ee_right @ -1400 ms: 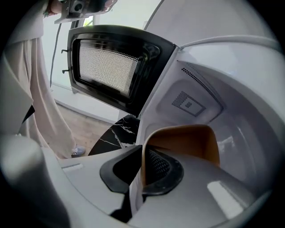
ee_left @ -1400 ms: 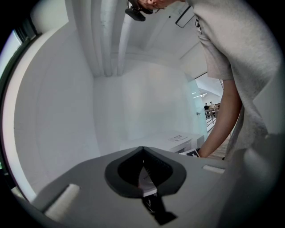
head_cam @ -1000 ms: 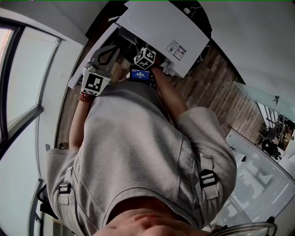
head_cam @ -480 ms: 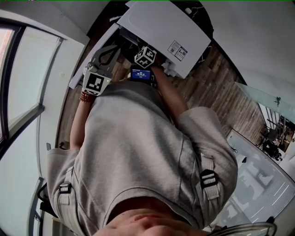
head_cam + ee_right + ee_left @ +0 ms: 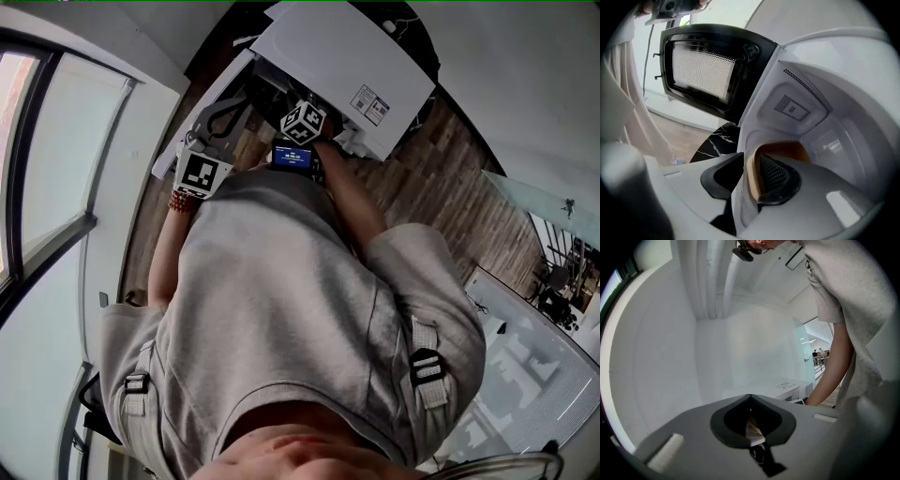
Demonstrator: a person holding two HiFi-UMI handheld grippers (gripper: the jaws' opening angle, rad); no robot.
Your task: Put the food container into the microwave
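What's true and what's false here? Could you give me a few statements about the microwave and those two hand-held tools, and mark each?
1. The door of the microwave is open. True.
2. The left gripper holds the container. False: its fingers are together with nothing between them.
3. The container stands between the fingers of the right gripper. True; those fingers have just been opening.
4. The microwave's body is black. False: it is white; only the door's inner face is dark.
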